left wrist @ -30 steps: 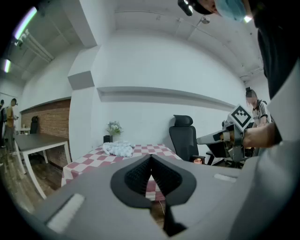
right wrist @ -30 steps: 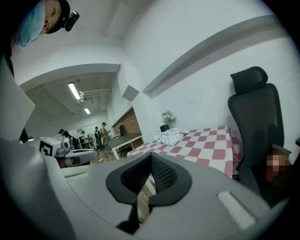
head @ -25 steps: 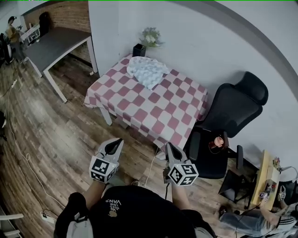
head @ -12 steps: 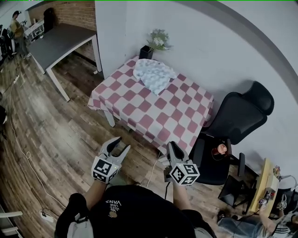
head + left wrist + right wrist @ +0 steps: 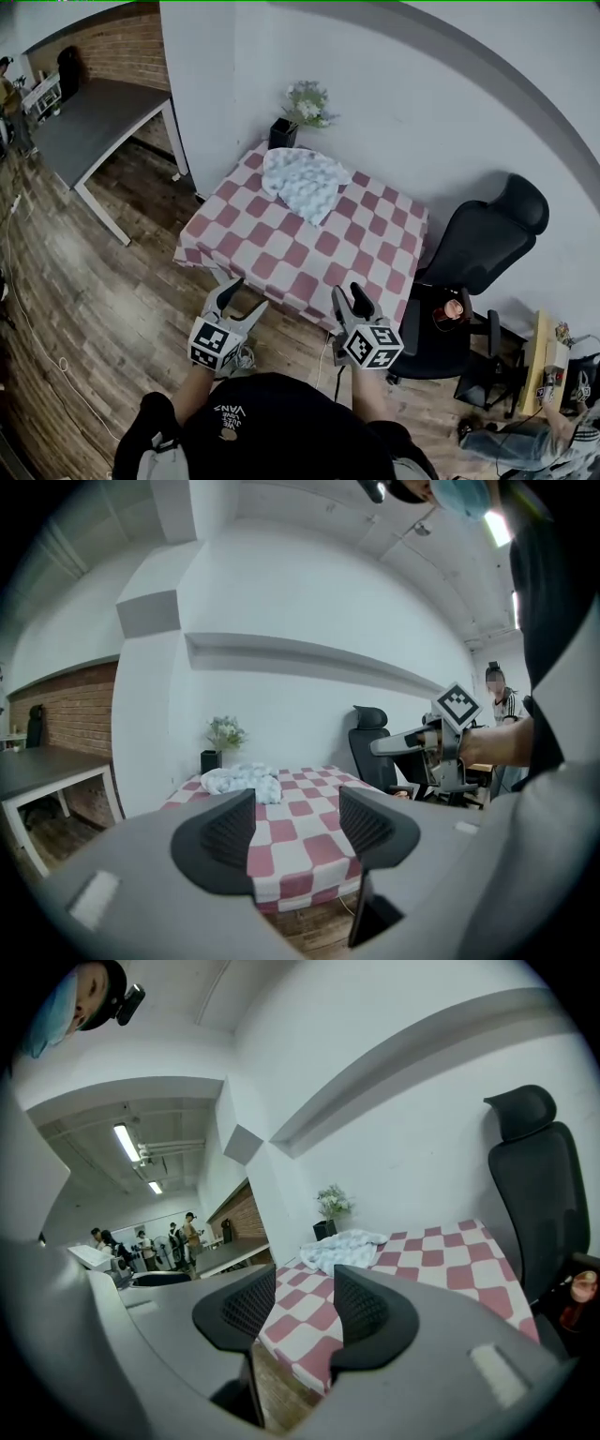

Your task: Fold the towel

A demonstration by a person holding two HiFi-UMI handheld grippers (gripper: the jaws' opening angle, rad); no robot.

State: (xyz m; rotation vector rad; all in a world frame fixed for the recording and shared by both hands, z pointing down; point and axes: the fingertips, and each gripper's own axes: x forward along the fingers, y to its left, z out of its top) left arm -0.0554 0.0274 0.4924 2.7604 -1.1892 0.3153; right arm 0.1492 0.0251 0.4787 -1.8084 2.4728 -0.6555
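Observation:
A crumpled pale blue-and-white towel (image 5: 302,183) lies at the far end of a table with a red-and-white checked cloth (image 5: 281,258). Both grippers hang short of the table's near edge, above the wooden floor. My left gripper (image 5: 240,300) has just been opening and stands open, with nothing between its jaws. My right gripper (image 5: 349,296) has also just been opening and is open and empty. The left gripper view shows the towel (image 5: 242,780) far beyond the open left gripper (image 5: 297,822). In the right gripper view the towel (image 5: 342,1249) lies well past the right gripper (image 5: 305,1302).
A plant in a black pot (image 5: 283,131) stands at the table's far corner by the white wall. A black office chair (image 5: 478,244) with a cup (image 5: 455,309) sits right of the table. A grey desk (image 5: 84,122) stands far left. Cables lie on the floor.
Both grippers were shut a second ago and now stand open. They and the head have moved forward, so the table's near edge is closer.

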